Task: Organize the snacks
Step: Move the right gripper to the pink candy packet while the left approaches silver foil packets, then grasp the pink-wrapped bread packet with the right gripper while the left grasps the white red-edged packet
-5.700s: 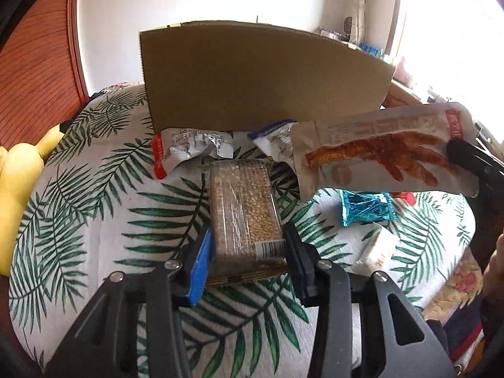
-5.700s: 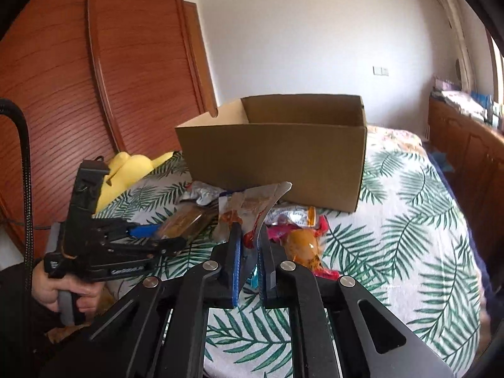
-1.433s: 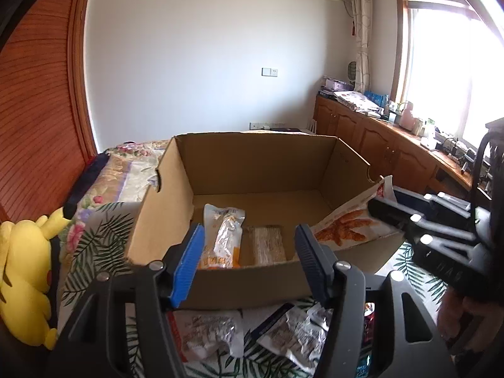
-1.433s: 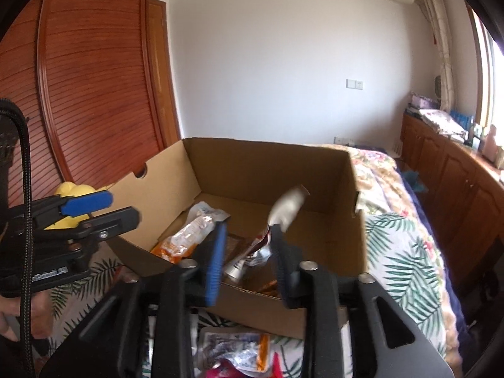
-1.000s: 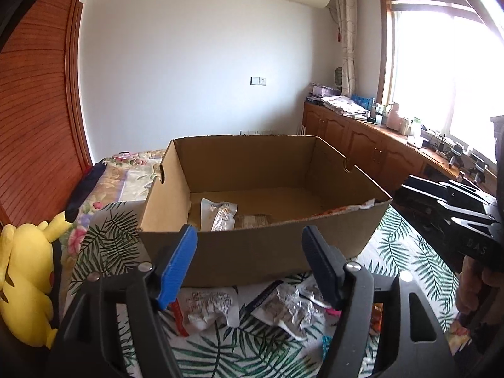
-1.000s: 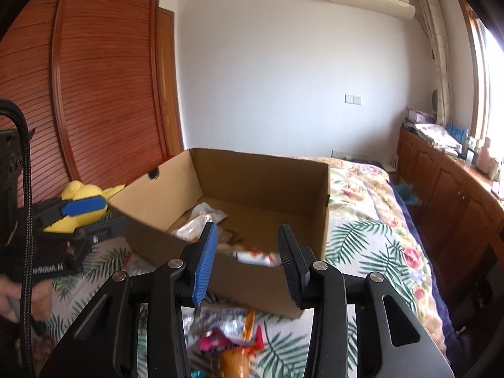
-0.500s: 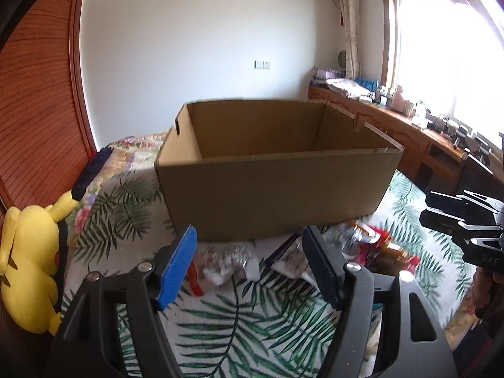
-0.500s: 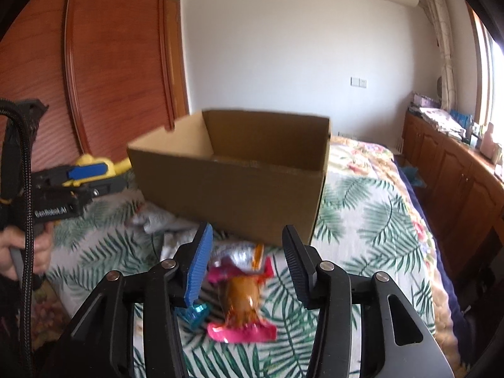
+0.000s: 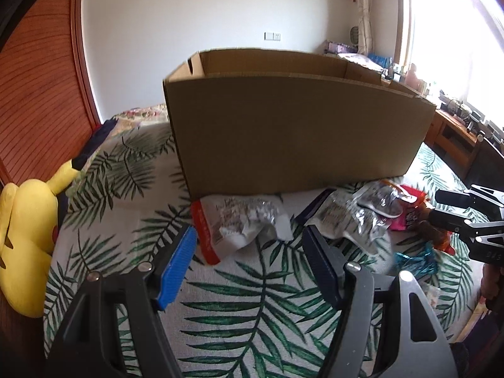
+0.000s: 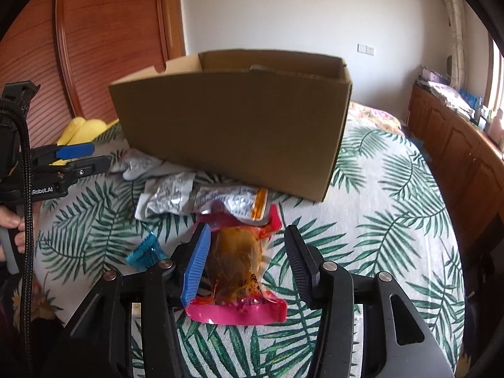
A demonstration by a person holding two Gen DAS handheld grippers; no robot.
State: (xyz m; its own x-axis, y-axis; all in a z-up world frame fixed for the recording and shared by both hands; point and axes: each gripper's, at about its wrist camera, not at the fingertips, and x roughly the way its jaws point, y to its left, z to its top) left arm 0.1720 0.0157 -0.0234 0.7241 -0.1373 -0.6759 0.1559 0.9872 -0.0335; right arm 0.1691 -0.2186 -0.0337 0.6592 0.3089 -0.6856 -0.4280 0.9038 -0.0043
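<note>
My left tool (image 9: 249, 252) hangs with its jaws wide apart and nothing between them, tilted down over the bed (image 9: 258, 308) and its palm-leaf cover. Just past the fingertips lies a white packet with a red edge (image 9: 239, 226), crumpled, its far side close against the front wall of the cardboard box (image 9: 296, 135). To the right of it sits a silver foil packet (image 9: 352, 217) with a dark blue edge, and further right a heap of red and pink wrappers that blur into each other. A small blue wrapper (image 9: 415, 261) lies nearest the right tool as seen from this side.

My right tool (image 10: 245, 252) has its jaws opening, and a pink-edged pouch with brown contents (image 10: 239, 267) lies flat on the bed between them. The blue pad on the left looks to sit right against the pouch's edge; the black pad on the right stands clear of it. Beyond the pouch are 2 silver packets (image 10: 176, 195), one with an orange end, all short of the box (image 10: 233, 123). The blue wrapper (image 10: 146, 252) lies left of the tool.

A yellow plush toy (image 9: 25, 245) rests at the bed's left edge
</note>
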